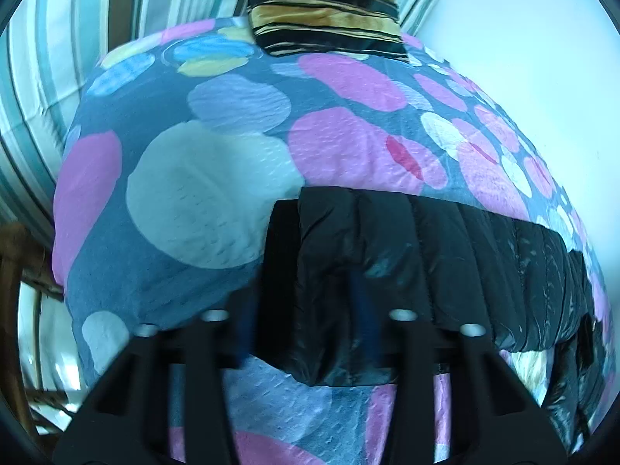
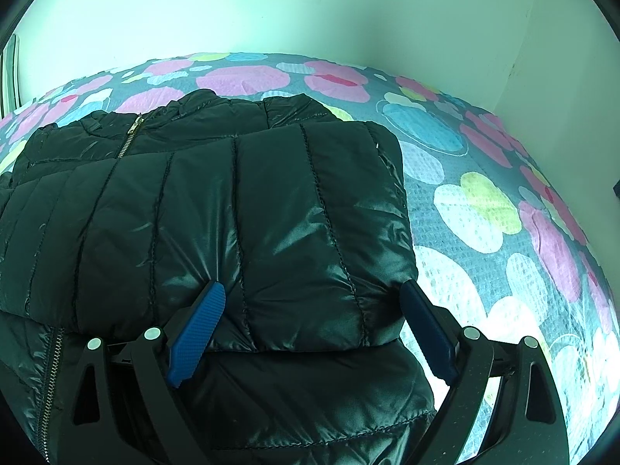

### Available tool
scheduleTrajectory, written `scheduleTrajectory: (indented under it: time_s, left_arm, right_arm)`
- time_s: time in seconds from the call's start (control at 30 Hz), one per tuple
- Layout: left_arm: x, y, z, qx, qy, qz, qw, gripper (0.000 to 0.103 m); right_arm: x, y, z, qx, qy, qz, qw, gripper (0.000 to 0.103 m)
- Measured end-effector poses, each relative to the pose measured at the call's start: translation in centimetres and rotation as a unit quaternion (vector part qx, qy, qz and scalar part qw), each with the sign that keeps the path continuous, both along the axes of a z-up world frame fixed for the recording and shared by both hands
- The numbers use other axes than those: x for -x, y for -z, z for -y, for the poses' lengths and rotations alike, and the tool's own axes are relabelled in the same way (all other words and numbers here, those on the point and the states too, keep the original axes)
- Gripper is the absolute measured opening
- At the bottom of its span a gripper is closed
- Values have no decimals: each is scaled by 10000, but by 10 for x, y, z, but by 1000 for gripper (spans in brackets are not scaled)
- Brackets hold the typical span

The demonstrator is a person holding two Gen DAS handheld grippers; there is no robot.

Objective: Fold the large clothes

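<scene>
1. In the left wrist view, we see the left gripper (image 1: 306, 310) motion-blurred; its blue pads (image 1: 362, 310) are dim against the black jacket (image 1: 426, 255), so contact cannot be confirmed.
2. The jacket is cut off at the right edge.
3. In the right wrist view, the jacket (image 2: 232, 213) runs past the left and bottom edges.

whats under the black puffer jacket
The jacket lies on a bedspread printed with pink, blue and white circles, which shows all around it. A folded-over sleeve sits on top of the jacket's front, hiding part of the zipper and the bedspread beneath.
</scene>
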State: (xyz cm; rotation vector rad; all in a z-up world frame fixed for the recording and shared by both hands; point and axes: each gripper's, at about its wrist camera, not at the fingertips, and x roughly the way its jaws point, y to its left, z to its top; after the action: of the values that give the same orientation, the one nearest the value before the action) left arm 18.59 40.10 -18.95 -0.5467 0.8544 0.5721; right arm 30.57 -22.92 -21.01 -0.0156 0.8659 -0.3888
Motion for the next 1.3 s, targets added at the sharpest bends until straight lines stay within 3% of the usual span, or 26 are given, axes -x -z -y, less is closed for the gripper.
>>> scheduleTrajectory:
  time_s: [0.13, 0.37, 0.57, 0.73, 0.87, 1.1, 1.3]
  left_arm:
    - [-1, -11, 3, -271, 28, -42, 9996, 11]
    - [-7, -56, 32, -477, 393, 395, 9973, 8]
    - [-50, -109, 103, -698, 1274, 843, 9858, 8]
    - [-101, -151, 207, -955, 2337, 1181, 9604, 8]
    - [-128, -166, 294, -1123, 3056, 1278, 9368, 8]
    - [-153, -138, 415, -1429, 3824, 914, 9083, 8]
    - [-157, -99, 498, -1329, 4475, 567, 8826, 8]
  right_arm:
    - [0, 0, 0, -3, 5, 1, 10000, 90]
    - [0, 0, -1, 0, 7, 3, 10000, 90]
    - [0, 0, 0, -19, 7, 9, 10000, 90]
    - [0, 0, 0, -23, 9, 11, 10000, 90]
    - [0, 0, 0, -52, 7, 19, 10000, 90]
    - [-1, 2, 2, -146, 2, 44, 9999, 90]
    - [-1, 3, 3, -203, 5, 60, 9998, 90]
